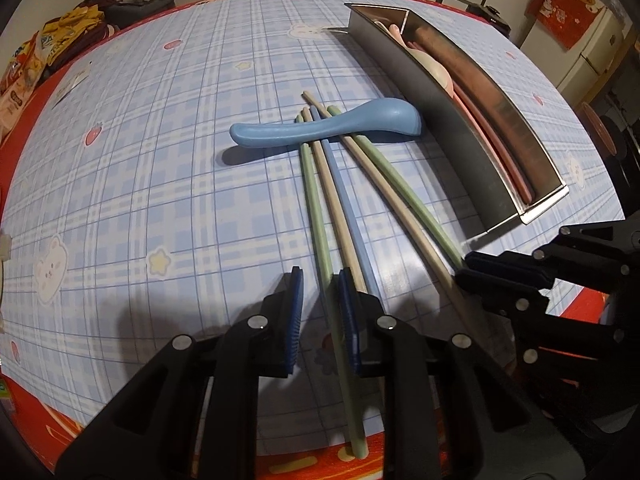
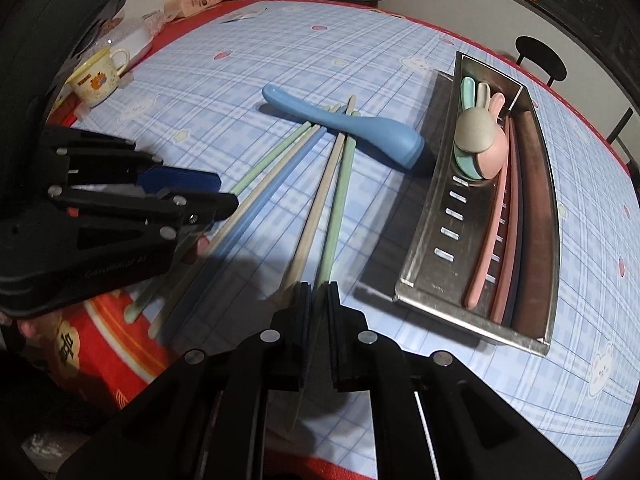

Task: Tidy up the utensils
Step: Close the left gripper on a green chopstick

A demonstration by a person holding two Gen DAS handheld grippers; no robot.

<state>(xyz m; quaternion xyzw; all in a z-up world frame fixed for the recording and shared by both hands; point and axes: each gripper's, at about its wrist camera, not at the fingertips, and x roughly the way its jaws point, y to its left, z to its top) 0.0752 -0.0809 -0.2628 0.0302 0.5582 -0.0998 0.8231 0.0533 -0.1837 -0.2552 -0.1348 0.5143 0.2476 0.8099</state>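
Nearest the lens, the left tongs [image 1: 320, 300] are seen with their blue pads slightly apart around the near end of a green chopstick [image 1: 318, 224], which passes between them; whether the pads press on it cannot be told. The right tongs [image 2: 319, 300] are brought together on the near end of a second green chopstick [image 2: 336, 208], with a beige chopstick [image 2: 316, 216] just beside it. Five chopsticks in all are spread on the checked tabletop [image 1: 140, 180], a blue one [image 1: 340, 184] among them, and their far tips are pinned under a blue spoon [image 1: 320, 126] lying across them. The steel utensil tray [image 2: 432, 248] is set beside them, with spoons and pink chopsticks already in it. Should a chopstick be lifted now, the spoon could be dragged or tipped off, because it rests on the tips; a neighbouring stick could also be caught and scattered, as the sticks lie touching. A thin stick could swivel in a grip taken so near its end. Faint lettering is visible on the left tongs' housing in the right view, but it cannot be read; a printed character is seen on the red cloth [image 2: 100, 344].
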